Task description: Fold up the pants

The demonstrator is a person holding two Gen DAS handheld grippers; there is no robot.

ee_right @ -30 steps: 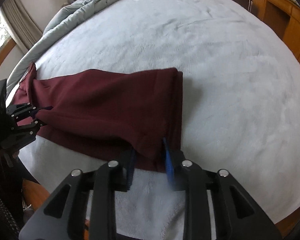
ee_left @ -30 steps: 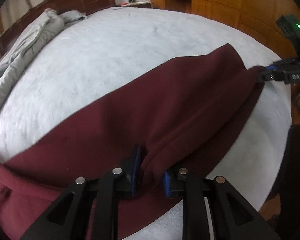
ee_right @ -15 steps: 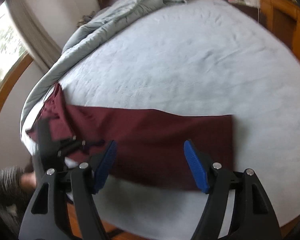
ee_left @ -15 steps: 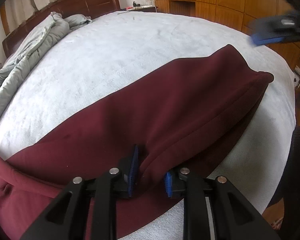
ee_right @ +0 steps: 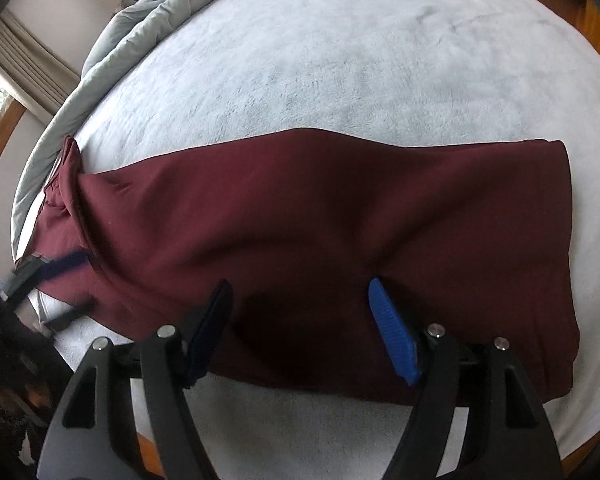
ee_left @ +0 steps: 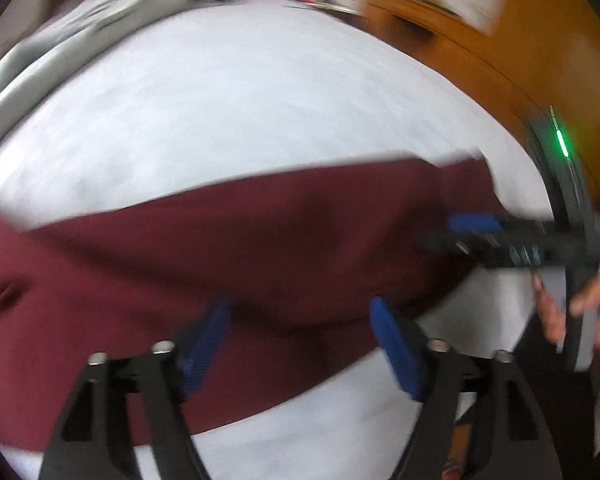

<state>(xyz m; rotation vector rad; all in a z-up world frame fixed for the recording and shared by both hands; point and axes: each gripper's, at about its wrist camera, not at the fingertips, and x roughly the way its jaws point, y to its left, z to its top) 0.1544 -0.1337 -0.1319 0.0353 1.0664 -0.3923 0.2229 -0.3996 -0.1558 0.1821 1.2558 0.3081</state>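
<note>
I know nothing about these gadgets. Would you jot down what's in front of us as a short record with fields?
place: a bed covered in a pale fleecy blanket
garment: maroon pants lying lengthwise near the front edge, one layer over another
left tool: open, blue pads apart, holding nothing, above the pants
right tool: open, holding nothing, above the pants
also there: grey duvet bunched at the far left, wooden furniture beyond the bed
image quality: left view is blurred

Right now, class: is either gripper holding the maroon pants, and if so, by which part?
Nothing is held. The left gripper and right gripper are both open above the pants, which lie on the bed.
</note>
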